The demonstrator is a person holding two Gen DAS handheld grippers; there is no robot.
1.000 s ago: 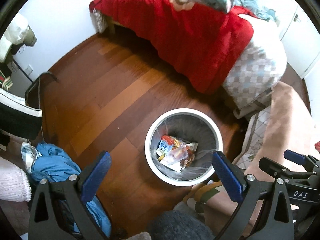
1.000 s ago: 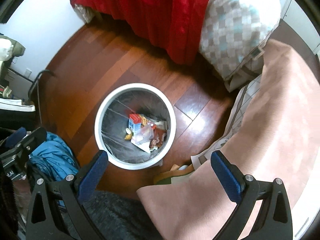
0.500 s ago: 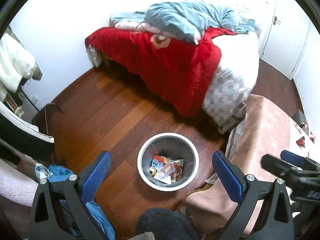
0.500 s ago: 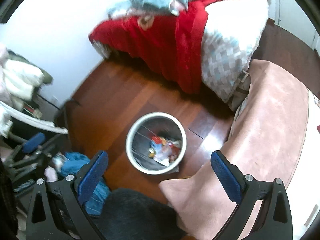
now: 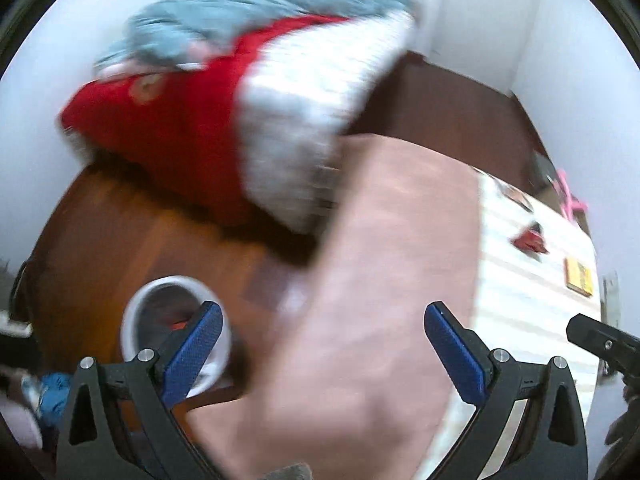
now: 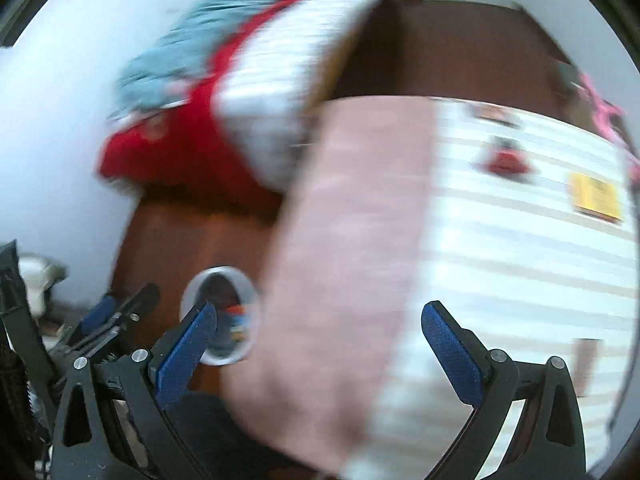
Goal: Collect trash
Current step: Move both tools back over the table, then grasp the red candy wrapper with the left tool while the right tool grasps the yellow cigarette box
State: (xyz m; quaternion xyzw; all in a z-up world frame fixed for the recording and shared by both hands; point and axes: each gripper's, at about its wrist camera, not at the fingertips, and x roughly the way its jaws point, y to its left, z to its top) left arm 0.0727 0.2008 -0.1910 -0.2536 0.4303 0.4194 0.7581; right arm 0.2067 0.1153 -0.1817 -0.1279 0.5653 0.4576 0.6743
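Note:
Both views are blurred by motion. A white round bin [image 5: 134, 312] [image 6: 244, 284] with wrappers inside stands on the wood floor at lower left. On a striped white surface [image 5: 532, 312] [image 6: 520, 248] lie a red wrapper [image 5: 530, 242] [image 6: 506, 162] and a yellow packet [image 5: 578, 276] [image 6: 596, 196]. My left gripper [image 5: 320, 340] is open and holds nothing, hanging over a pink cloth [image 5: 380, 280]. My right gripper [image 6: 318, 340] is open too, above the pink cloth [image 6: 352, 240]. The wrappers lie far ahead and to the right of both.
A bed with a red blanket [image 5: 160, 128] [image 6: 168, 152] and blue bedding [image 5: 248, 12] fills the upper left. A pink item [image 5: 570, 200] [image 6: 604, 112] sits at the striped surface's far edge. Blue clothes [image 5: 52, 394] lie by the bin. The other gripper shows at each frame's edge.
Both grippers have risen and swung right, away from the bin toward the striped surface. The bin moved to the lower left of both views and the wrappers came into sight.

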